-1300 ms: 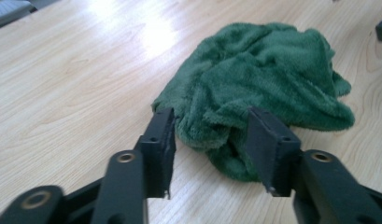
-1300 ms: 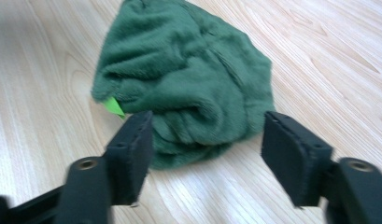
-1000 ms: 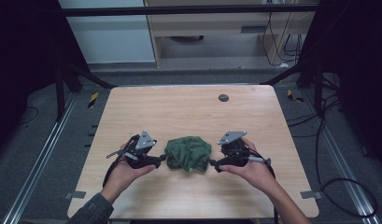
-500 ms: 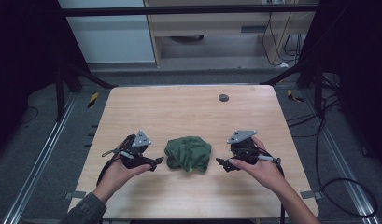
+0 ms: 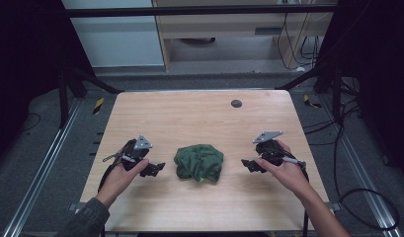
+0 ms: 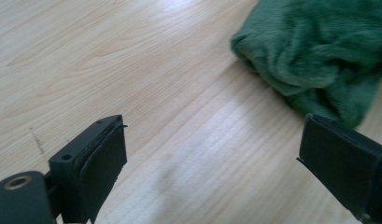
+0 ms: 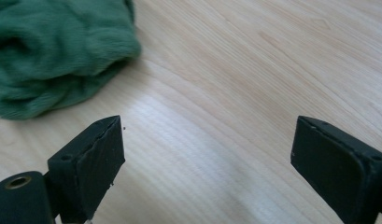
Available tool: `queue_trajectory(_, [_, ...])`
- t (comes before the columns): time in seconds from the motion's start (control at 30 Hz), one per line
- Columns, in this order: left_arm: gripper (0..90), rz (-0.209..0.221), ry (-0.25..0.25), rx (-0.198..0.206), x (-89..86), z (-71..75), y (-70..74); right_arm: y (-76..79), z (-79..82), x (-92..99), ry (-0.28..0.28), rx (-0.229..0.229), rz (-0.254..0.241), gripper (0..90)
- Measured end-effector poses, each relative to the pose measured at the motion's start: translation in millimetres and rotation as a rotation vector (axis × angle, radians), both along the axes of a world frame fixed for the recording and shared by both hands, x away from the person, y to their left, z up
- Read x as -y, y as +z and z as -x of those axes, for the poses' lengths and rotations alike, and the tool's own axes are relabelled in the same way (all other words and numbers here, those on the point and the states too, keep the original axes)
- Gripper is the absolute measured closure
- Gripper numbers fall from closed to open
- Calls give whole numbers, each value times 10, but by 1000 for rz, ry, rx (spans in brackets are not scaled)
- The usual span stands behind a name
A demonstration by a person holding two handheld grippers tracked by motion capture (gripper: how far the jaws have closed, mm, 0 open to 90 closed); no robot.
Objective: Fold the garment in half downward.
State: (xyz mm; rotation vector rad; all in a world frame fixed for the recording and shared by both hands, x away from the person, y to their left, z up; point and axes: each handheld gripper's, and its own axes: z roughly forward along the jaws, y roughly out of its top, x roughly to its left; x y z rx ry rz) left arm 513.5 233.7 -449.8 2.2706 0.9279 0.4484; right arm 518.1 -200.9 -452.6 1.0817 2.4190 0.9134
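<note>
Two grippers flanking green cloth [image 5: 199, 162], crumpled mid-table [image 5: 189, 113]: left gripper [image 5: 156, 168] just left of cloth, jaws wide, just been opening, nothing between; right gripper [image 5: 247, 164] a bit farther right of cloth, jaws wide, nothing held

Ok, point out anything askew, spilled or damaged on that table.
Only the green cloth looks untidy: it lies crumpled in a heap mid-table, between the open left gripper and right gripper, touching neither. Nothing looks spilled or damaged on the table.
</note>
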Motion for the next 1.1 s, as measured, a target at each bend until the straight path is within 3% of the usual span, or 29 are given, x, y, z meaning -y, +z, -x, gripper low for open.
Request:
queue_trajectory(0.37, [71, -13, 74, -7, -148, -227, -157, -165, -281, 86, -80, -63, 18, 129])
queue_trajectory(0.63, [71, 28, 135, -4, -257, -378, -246, -263, -435, 179, -165, -54, -22, 130])
queue_trajectory(0.83, [71, 48, 154, 1, -265, -438, -290, -318, -510, 220, -223, -60, -49, 125])
queue_trajectory(1.1, [70, 51, 179, -8, -284, -508, -392, -445, -569, 271, -302, -74, -88, 120])
